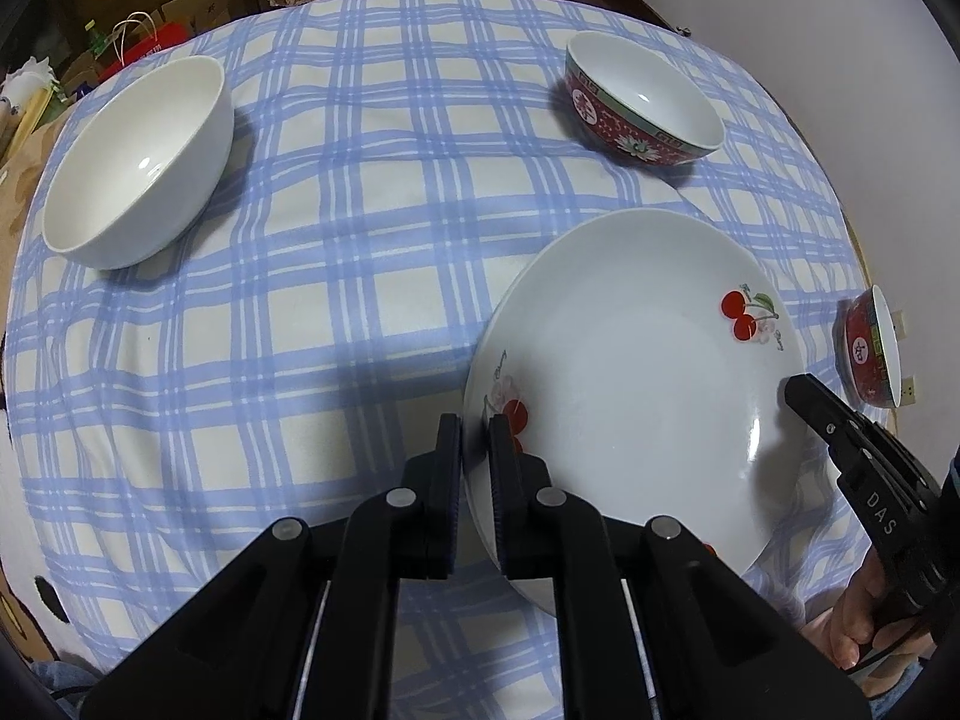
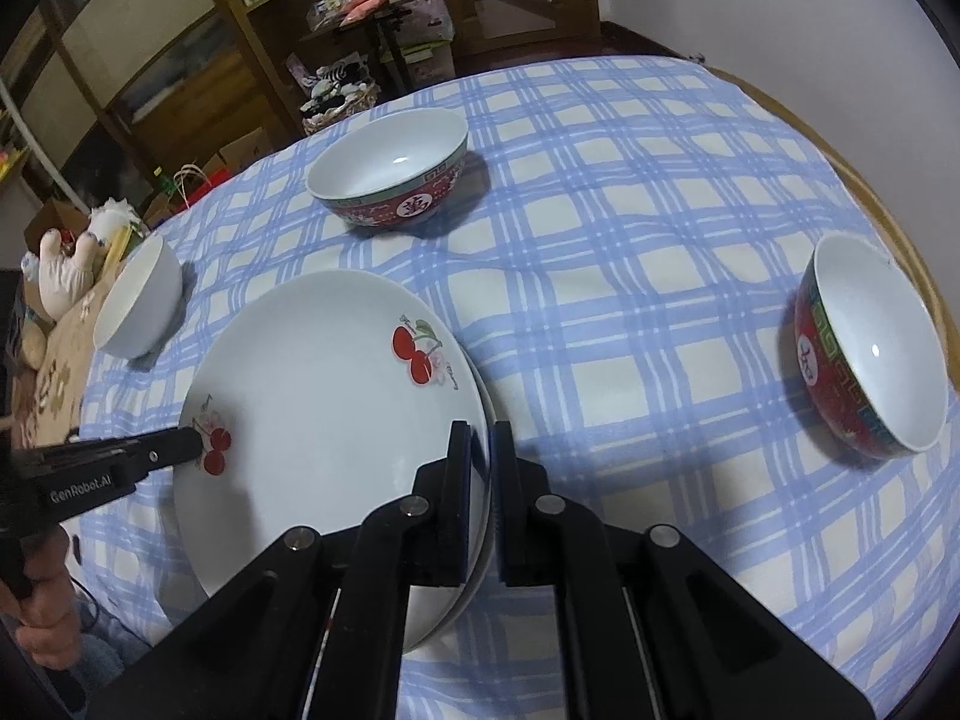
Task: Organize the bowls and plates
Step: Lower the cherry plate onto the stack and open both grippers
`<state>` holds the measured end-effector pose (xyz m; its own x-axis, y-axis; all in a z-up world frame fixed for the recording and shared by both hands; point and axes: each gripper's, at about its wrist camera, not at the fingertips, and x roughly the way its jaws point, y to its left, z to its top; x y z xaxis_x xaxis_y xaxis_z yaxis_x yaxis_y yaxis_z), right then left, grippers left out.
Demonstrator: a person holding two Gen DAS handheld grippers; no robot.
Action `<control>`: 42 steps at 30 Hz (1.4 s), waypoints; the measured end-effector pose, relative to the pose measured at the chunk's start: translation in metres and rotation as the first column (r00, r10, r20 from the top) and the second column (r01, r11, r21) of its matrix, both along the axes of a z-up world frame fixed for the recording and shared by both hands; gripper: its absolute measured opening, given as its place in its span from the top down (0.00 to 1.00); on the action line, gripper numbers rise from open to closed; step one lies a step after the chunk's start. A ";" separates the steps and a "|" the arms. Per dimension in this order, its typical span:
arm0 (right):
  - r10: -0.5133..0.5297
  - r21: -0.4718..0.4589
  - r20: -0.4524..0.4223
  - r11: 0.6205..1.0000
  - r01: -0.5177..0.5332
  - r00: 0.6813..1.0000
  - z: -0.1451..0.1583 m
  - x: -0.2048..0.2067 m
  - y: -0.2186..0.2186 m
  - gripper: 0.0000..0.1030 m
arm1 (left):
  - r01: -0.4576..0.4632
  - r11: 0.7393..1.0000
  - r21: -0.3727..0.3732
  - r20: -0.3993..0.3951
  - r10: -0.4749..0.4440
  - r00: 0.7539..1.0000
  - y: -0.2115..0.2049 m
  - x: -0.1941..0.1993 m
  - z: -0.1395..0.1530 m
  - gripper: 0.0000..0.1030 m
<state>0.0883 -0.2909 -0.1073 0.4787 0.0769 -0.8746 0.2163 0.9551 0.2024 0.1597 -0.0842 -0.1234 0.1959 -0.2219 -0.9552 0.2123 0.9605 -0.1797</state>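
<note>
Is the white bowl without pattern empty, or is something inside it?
Empty. The left wrist view looks into the plain white bowl and shows only its bare, shiny inside; it stands upright on the checked tablecloth.

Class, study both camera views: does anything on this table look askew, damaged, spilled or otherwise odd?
Nothing is spilled or broken. The cherry plate, gripped at opposite rims by the left gripper and right gripper, sits slightly offset on a second plate beneath. All three bowls stand upright.
</note>
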 end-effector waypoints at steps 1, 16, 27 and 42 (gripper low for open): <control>-0.008 0.011 0.001 1.000 0.008 1.000 0.000 -0.001 -0.001 0.93 | 0.001 1.000 -0.001 0.003 -0.001 1.000 0.000 -0.001 0.001 0.91; -0.021 0.001 0.015 1.000 0.021 1.000 -0.003 -0.003 -0.001 0.92 | 0.010 1.000 -0.023 -0.018 -0.011 1.000 0.001 -0.003 -0.001 0.88; -0.009 -0.041 0.029 0.999 0.010 1.000 -0.004 -0.006 0.002 0.92 | 0.014 1.000 -0.023 -0.019 -0.015 1.000 0.000 -0.005 -0.004 0.86; -0.018 -0.042 0.001 0.999 0.018 1.000 0.002 -0.001 0.003 0.91 | 0.022 0.999 0.025 0.087 -0.024 0.996 0.008 -0.009 0.026 0.86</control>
